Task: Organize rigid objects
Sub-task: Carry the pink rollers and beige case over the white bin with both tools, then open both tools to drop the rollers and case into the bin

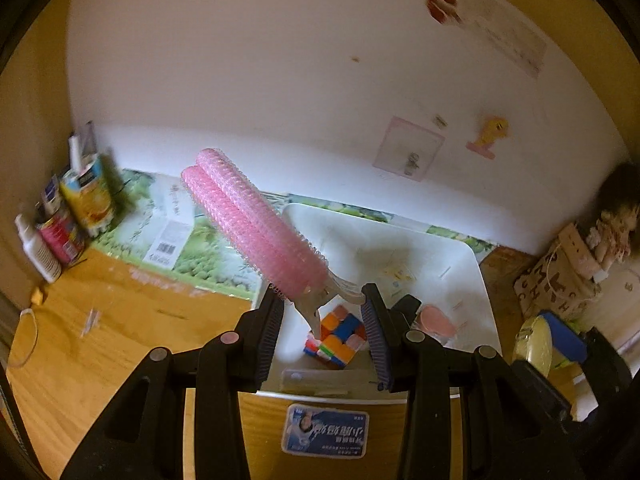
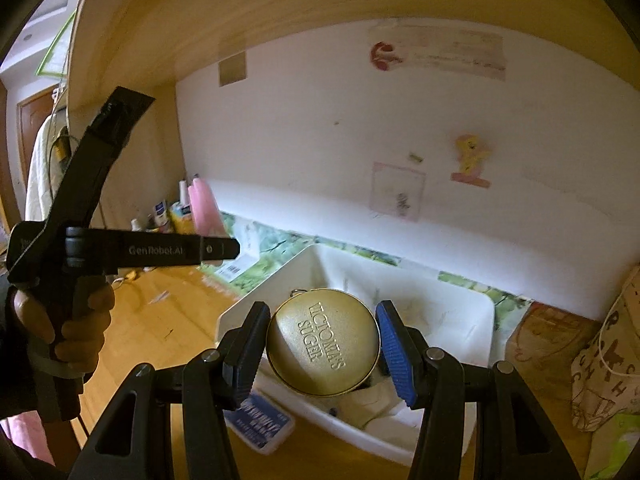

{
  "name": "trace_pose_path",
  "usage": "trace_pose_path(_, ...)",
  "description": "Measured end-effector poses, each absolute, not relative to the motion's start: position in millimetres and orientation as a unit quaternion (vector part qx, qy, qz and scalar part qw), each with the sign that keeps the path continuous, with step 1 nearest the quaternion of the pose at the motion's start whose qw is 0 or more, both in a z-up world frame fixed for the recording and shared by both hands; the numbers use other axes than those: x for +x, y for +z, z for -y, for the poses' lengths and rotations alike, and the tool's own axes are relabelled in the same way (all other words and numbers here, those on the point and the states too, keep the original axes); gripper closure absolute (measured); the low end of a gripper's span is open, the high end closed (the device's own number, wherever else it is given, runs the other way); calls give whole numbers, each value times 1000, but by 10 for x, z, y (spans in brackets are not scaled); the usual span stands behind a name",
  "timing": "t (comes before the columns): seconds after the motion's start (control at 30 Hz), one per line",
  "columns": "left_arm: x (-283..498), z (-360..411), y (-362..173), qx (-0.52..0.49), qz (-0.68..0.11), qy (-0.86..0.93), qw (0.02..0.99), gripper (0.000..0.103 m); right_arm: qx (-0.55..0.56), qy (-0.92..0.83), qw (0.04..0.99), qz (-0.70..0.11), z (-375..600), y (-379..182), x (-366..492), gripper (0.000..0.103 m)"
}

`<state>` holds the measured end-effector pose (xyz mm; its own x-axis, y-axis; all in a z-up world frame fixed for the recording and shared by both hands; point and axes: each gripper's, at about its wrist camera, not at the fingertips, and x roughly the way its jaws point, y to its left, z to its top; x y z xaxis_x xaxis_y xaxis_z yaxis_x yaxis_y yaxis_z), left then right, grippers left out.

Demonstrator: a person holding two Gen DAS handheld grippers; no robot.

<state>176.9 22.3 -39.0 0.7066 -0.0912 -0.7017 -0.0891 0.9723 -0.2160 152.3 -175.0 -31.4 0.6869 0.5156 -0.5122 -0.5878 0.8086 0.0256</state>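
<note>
1. The left tool [image 1: 326,320] has its jaws set apart; the metal handles of a pink hair-roller clip [image 1: 256,224] lie between them, one handle resting against the right finger, but a firm clamp cannot be told.
2. The clip's pink body slants up toward 11 o'clock, above the white tray [image 1: 460,264].
3. Inside the tray, below the left tool, sit a colour cube [image 1: 338,338] and a pink-lidded jar [image 1: 436,320].
4. The right tool [image 2: 324,340] is clamped on a round gold tin [image 2: 323,342], held over the tray's [image 2: 472,312] near rim.
5. The tin's embossed writing reads "VICTORIA'S SUGER".
6. The tray's far edge stands close to the white wall; open bench [image 1: 120,320] lies at 9 o'clock of the tray.
7. A blue-and-white packet [image 1: 325,431] with Chinese print lies on the bench just beside the tray's near edge.
8. Bottles and cartons [image 1: 80,208] crowd the left corner at 10 o'clock.
9. The left device's side, seen from the right wrist, reads "GenRobot.AI".
</note>
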Motion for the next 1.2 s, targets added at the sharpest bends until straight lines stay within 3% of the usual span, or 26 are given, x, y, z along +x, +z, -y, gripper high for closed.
trace_pose_path(0.73,2511,447,-935,-49,-457,-48,887,60,-18,252,918,-306,2109,-865,2168,48)
trace_pose_path(1.2,2560,499,-1009,-35,-471,-48,880,58,-11,244,915,-321,2175,-959,2218,45)
